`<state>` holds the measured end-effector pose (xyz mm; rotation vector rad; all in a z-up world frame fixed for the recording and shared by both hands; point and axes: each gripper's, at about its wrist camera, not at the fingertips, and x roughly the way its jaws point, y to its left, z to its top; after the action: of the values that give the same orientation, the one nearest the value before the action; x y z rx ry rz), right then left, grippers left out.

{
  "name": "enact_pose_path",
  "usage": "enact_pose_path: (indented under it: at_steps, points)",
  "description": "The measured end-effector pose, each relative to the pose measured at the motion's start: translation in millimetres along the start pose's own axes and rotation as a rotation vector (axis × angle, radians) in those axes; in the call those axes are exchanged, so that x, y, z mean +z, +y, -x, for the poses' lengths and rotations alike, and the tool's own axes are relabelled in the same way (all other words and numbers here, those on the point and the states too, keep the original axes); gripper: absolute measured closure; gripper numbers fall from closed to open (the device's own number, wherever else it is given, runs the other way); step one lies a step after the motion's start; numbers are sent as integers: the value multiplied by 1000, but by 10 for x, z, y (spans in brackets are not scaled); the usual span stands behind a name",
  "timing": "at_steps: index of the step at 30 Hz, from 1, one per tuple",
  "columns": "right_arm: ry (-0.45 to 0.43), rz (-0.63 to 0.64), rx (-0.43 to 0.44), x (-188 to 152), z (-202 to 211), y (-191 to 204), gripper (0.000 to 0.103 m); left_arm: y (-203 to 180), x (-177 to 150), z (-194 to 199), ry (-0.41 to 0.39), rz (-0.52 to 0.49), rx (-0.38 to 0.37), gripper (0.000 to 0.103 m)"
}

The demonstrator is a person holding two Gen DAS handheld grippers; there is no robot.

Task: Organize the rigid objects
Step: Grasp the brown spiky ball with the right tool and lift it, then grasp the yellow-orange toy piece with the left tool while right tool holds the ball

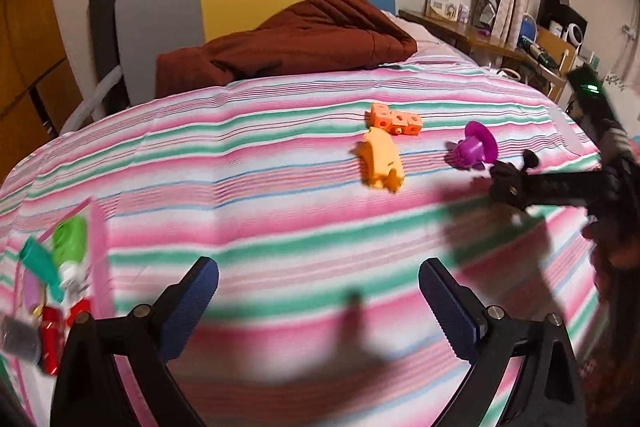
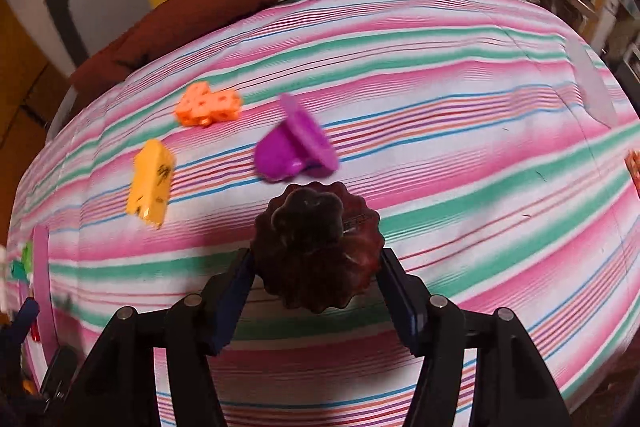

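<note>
1. Left gripper stands wide with nothing between its pads, over the striped bed cover.
2. Beside it, left, a pink-rimmed tray holds small items.
3. Yellow piece, orange cubes and purple toy lie on the bed, near one another.
4. Right gripper clamps a dark scalloped piece just below the purple toy in its own view.

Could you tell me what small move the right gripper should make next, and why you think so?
Probably carry the dark scalloped piece left toward the pink box. The right gripper is already shut on it, above the striped bedspread, and the box at the bed's left edge already holds other small items. The left gripper is open and empty.
</note>
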<state>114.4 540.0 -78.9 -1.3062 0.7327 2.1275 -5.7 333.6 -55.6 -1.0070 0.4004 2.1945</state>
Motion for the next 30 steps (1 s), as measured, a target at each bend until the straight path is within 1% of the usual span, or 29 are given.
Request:
enact_pose_path:
  at_steps: [2,4,8,11,14,15,16,17,19,20,21,22,23,25,26,30]
  points:
    - [-2,-3,-19,10,-1,-22,40,-104,114,-164,6,-9,22,2]
    - [0,-4,-18,8,0,-23,40,-176,203,-291,15,-12,29,2]
    - [1,-13,-9,12,8,-21,40,-339,429,-552,-2,-44,72,2]
    - [2,-36,12,23,17,-93,40,-434,543,-683,-16,-61,65,2]
    - [9,-43,22,25,9,-109,40,-534,605,-820,-46,-117,104,2]
    - [17,-46,26,26,-16,-90,40,-562,607,-882,-52,-144,129,3]
    - [31,-49,36,21,-39,-87,45,-575,607,-929,-54,-160,146,7]
    - [39,-52,46,4,-39,-89,45,-576,604,-981,-46,-171,150,10]
    - [38,-48,42,7,-37,-82,45,-524,609,-1104,8,-154,105,30]
    - [38,-44,38,15,-45,-70,45,-480,614,-1118,13,-137,75,31]
    - [38,-42,37,12,-45,-61,45,-453,621,-1117,11,-124,55,38]
    - [36,-40,35,14,-44,-53,45,-422,626,-1121,13,-110,25,52]
    - [37,-37,34,19,-49,-42,45,-413,621,-1124,12,-104,9,57]
    - [36,-35,31,20,-52,-25,45,-395,607,-1106,3,-99,0,74]
    - [35,-34,31,21,-55,-22,45,-393,587,-1087,-3,-102,0,75]
    - [31,-25,28,22,-56,2,46,-401,493,-1010,-18,-118,13,75]
